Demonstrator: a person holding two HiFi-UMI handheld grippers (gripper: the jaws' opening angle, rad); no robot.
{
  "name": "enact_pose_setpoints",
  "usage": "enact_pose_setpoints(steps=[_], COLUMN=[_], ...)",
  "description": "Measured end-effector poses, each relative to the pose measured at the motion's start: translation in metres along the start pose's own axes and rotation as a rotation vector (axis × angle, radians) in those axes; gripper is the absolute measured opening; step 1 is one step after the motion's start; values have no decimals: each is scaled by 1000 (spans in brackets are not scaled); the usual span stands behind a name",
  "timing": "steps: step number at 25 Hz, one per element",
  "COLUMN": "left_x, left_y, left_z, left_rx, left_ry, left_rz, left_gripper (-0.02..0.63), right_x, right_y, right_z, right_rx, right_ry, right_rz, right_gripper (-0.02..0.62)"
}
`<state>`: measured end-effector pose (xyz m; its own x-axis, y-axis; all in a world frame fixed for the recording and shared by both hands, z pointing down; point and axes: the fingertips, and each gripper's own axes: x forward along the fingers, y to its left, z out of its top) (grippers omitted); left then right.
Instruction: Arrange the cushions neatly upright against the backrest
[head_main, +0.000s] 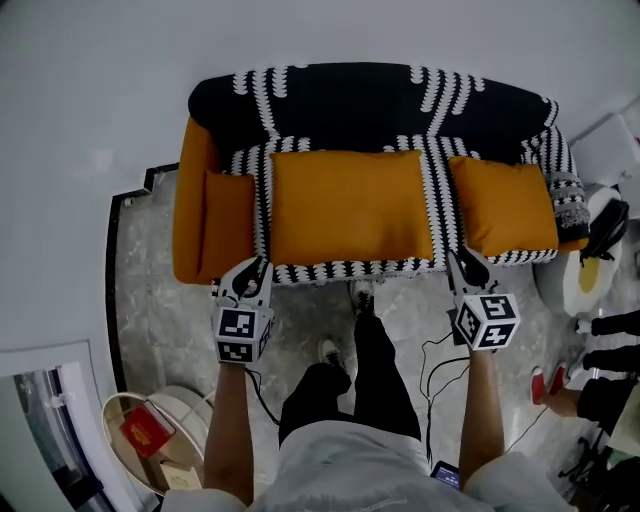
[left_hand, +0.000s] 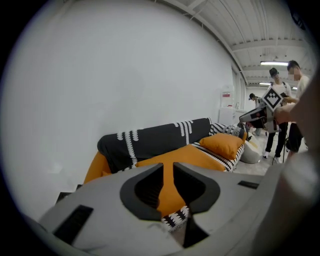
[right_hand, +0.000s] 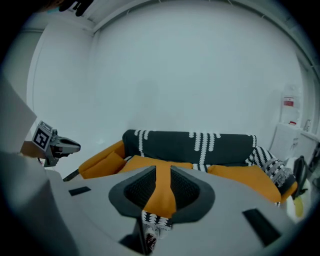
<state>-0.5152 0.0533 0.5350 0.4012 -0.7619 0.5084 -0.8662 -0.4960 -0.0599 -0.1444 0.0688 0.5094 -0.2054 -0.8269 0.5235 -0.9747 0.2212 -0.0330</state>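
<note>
Forearms: two bare forearms reach forward from the bottom of the head view, one behind each claw, with legs (head_main: 345, 385) in dark trousers between them.
Left claw (head_main: 251, 270): held just before the sofa's front left corner; in the left gripper view its jaws (left_hand: 167, 172) stand apart with nothing gripped, only the sofa showing through the gap.
Right claw (head_main: 466, 263): held just before the front edge of the seat, near the right end; in the right gripper view (right_hand: 163, 172) its jaws stand apart and hold nothing.
Sofa (head_main: 350, 271): black-and-white patterned cover, set against a white wall (head_main: 320, 35), with an orange armrest (head_main: 188, 195) at its left end.
Backrest (head_main: 370, 100): black with white stripes, and no cushion leans on it.
Middle cushion (head_main: 347, 205): large, orange, lying flat on the middle of the seat.
Right cushion (head_main: 503, 205): orange, lying on the seat's right end, turned slightly askew.
Small cushion (head_main: 228, 215): orange, at the seat's left end, touching the armrest; standing or leaning cannot be told.
Floor (head_main: 150, 300): grey marbled surface in front of the sofa, with a thin dark cable (head_main: 440, 360) trailing near the right forearm.
Basket (head_main: 140, 435): pale, round, at lower left, with a red item inside.
People (left_hand: 295, 100): standing far off to the right in the left gripper view.
</note>
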Motion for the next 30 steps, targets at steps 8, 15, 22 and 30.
enact_pose_setpoints(steps=[8,15,22,30], left_x=[55,83,131,159], left_y=[2,9,25,30], left_z=[-83,-152,-231,-274], left_rx=[-15,-37,-73,-105], left_ry=[66,153,277,355], left_rz=[-13,-24,-3,-33], left_gripper=[109,121,133,178], right_x=[68,109,155,168], right_y=[-27,-40,-58,-86], right_z=[-84,-156,-235,-283], right_rx=[0,-15,26,29], right_ry=[108,232,343,435], right_rz=[0,6,-4,-60], right_gripper=[88,98,100,129])
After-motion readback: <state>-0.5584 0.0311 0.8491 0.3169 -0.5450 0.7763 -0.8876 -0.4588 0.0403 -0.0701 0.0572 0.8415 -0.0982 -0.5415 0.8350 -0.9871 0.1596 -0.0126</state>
